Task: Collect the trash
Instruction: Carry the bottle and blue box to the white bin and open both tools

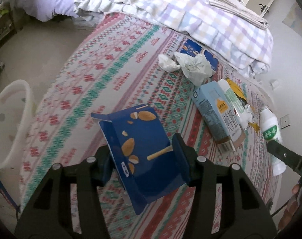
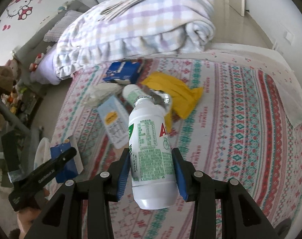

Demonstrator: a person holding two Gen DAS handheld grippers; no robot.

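Observation:
My left gripper (image 1: 145, 155) is shut on a blue snack box (image 1: 143, 145) with almond pictures and holds it above the patterned bedspread (image 1: 111, 63). My right gripper (image 2: 151, 167) is shut on a white drink bottle (image 2: 151, 145) with green print, lifted over the bed; it also shows in the left wrist view (image 1: 270, 131). On the bed lie a light blue milk carton (image 1: 214, 111), a crumpled white plastic bag (image 1: 194, 67), a tissue wad (image 1: 167, 62), another blue box (image 1: 196, 49), a yellow wrapper (image 2: 176, 91) and a second white bottle (image 2: 133, 93).
A white plastic bin (image 1: 9, 123) stands on the floor left of the bed. A folded checked quilt (image 1: 190, 16) with newspapers (image 1: 234, 8) on it fills the far side of the bed. Plush toys (image 2: 3, 79) and shelves are beyond the bed's left side.

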